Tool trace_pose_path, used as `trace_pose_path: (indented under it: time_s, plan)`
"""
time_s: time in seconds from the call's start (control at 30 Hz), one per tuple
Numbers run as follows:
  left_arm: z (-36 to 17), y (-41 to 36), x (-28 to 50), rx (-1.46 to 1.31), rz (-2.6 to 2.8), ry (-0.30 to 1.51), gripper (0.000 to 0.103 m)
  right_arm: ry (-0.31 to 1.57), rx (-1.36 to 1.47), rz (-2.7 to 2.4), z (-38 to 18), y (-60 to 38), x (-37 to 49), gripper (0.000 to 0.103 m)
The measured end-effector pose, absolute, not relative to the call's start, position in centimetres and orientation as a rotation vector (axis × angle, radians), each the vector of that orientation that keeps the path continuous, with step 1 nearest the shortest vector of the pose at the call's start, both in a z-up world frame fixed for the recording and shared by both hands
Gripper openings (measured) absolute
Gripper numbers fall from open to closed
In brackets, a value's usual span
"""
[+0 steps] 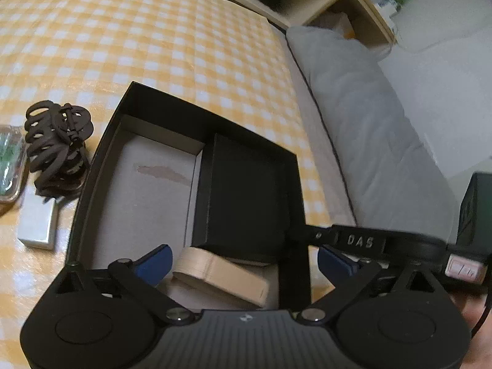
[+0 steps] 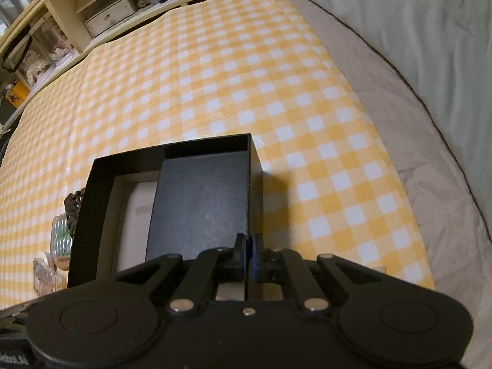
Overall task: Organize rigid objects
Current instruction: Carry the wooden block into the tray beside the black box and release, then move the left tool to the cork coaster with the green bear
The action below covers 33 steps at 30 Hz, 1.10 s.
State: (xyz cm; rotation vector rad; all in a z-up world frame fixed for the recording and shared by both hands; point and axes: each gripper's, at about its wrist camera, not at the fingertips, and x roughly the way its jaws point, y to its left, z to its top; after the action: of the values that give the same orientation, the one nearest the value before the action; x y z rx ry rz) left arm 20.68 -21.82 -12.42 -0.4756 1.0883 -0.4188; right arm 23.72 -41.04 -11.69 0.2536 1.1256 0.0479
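Observation:
An open black box (image 1: 101,144) lies on the yellow checked cloth, and it also shows in the right wrist view (image 2: 92,196). Inside it sit a smaller black box (image 1: 246,193) (image 2: 200,203) and a beige block (image 1: 221,273). My left gripper (image 1: 243,261) is open and empty, its fingers spread just above the beige block. My right gripper (image 2: 247,253) is shut on the black box's right wall near its front corner. It also shows at the right of the left wrist view (image 1: 384,243). A black claw hair clip (image 1: 57,147) and a silver block (image 1: 38,221) lie left of the box.
A clear plastic container (image 1: 7,160) with green contents sits at the far left, seen too in the right wrist view (image 2: 61,233). Grey bedding (image 1: 369,123) borders the cloth on the right. Shelves (image 2: 101,9) with drawers and boxes stand behind the cloth.

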Motion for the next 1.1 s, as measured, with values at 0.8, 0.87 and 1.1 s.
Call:
trace_pose_path:
  time_s: [0.8,0.87,1.1]
  plan:
    - [-14.5,-23.9,20.4,-0.274,-0.512,1.182,0.060,1.129,0.231,0.040,-11.8,-40.9,23.8,0.004]
    - [-14.4,-23.7,20.2,-0.267,-0.523,1.185,0.059,1.129,0.232,0.040,-11.8,-40.9,23.8,0.004]
    - [-13.2,-23.3,19.8,-0.240,-0.556,1.154,0.071,1.131,0.229,0.042,-11.8,-40.9,23.9,0.004]
